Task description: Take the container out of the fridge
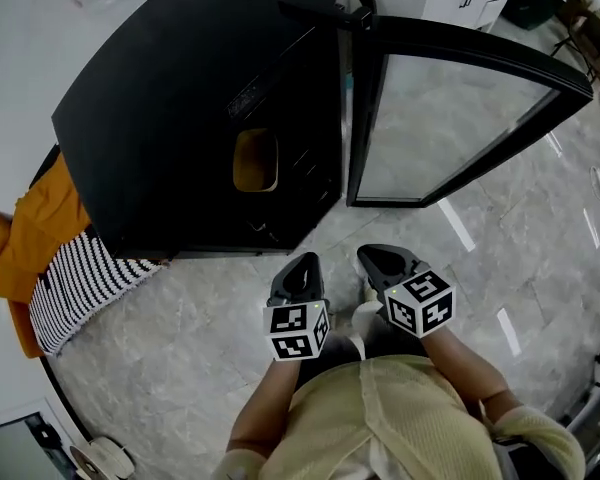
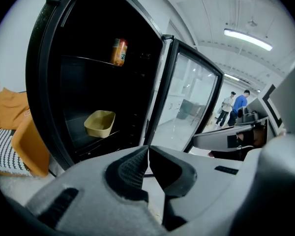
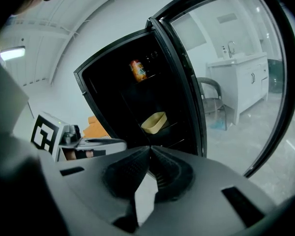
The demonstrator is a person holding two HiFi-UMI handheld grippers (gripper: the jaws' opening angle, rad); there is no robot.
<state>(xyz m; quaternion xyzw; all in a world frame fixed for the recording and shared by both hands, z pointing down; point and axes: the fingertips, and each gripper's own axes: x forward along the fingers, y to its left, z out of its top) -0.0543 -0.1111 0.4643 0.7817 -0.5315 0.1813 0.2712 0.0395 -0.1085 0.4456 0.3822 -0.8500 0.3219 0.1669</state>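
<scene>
Fridge [image 1: 170, 108] casing matt black, door [image 1: 450, 118] pane glossy glass. Floor [image 1: 500, 258] polished, stone-look tile. Container [image 2: 100, 123] looks smooth matt plastic; striped cloth [image 1: 75, 288] soft woven.

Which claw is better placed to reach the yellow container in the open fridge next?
Probably the left claw: in the head view it sits nearer the yellow container and faces the fridge opening, while the right claw is in front of the open door. Both are shut and empty.

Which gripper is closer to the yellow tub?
Left. The left gripper faces the yellow tub from outside the fridge; the right gripper is farther aside, by the door.
</scene>
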